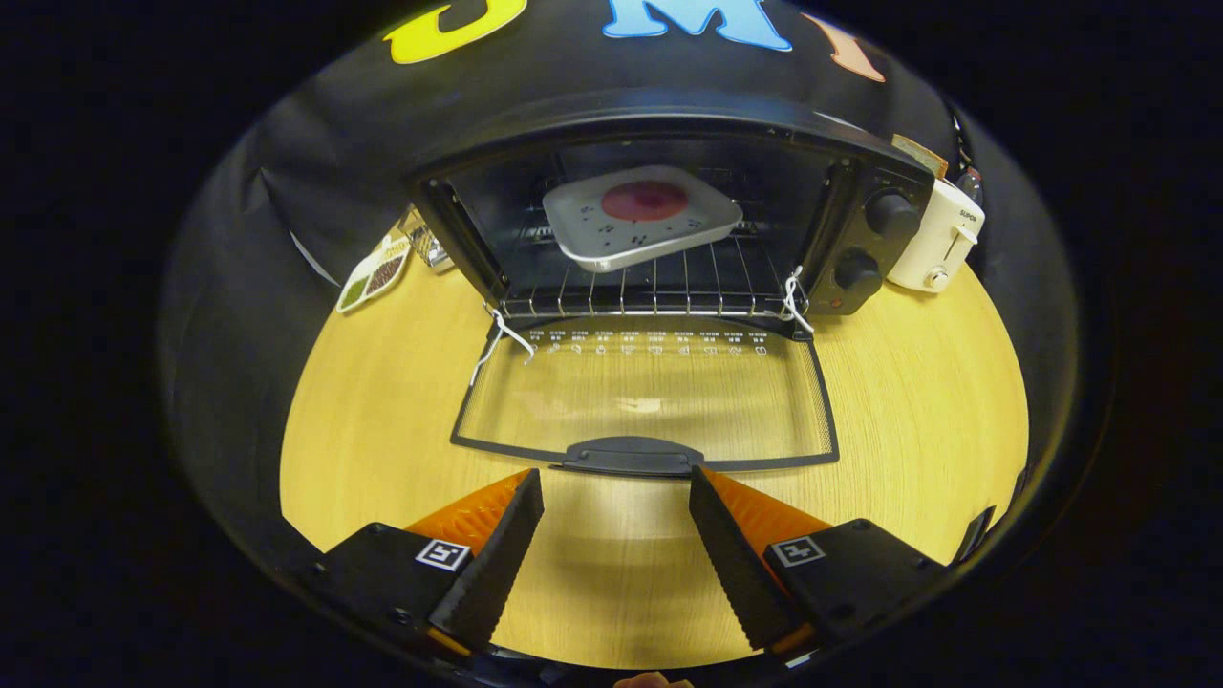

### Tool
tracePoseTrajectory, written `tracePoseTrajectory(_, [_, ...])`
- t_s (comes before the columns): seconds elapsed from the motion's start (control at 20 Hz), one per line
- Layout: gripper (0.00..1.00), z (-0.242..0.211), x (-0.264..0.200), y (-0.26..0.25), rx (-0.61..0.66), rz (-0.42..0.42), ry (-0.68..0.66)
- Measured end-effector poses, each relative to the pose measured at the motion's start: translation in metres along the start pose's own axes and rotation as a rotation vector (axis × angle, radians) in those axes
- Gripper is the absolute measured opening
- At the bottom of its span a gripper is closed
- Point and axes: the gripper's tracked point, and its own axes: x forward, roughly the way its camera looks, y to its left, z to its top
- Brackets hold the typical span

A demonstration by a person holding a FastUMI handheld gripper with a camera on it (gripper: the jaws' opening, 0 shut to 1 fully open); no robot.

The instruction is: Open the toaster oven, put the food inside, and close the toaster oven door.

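Note:
A black toaster oven (865,205) stands on the wooden table with its glass door (650,397) folded down flat toward me. On the wire rack (659,287) inside rests a white square plate (642,222) carrying a round red piece of food (644,201). The door's dark handle (632,456) lies just ahead of my fingertips. My gripper (616,483) is open, its two fingers spread wide on either side of the handle's ends, with only bare table between them.
A white pop-up toaster (938,241) stands to the right of the oven. A small dish with green and brown compartments (375,273) lies to the oven's left, near the black cloth wall. The wooden table (917,401) stretches on both sides of the door.

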Motion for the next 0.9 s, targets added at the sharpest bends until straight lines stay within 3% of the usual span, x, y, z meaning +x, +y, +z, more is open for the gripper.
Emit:
tracePoseTrajectory(0.4, [0.98,-0.012,0.023,-0.019,0.002,-0.139,0.072])
tracePoseTrajectory(0.6, [0.97,-0.017,0.025,-0.017,-0.057,-0.168,0.115])
tracePoseTrajectory(0.9, [0.97,-0.032,0.031,-0.027,0.013,-0.195,0.189])
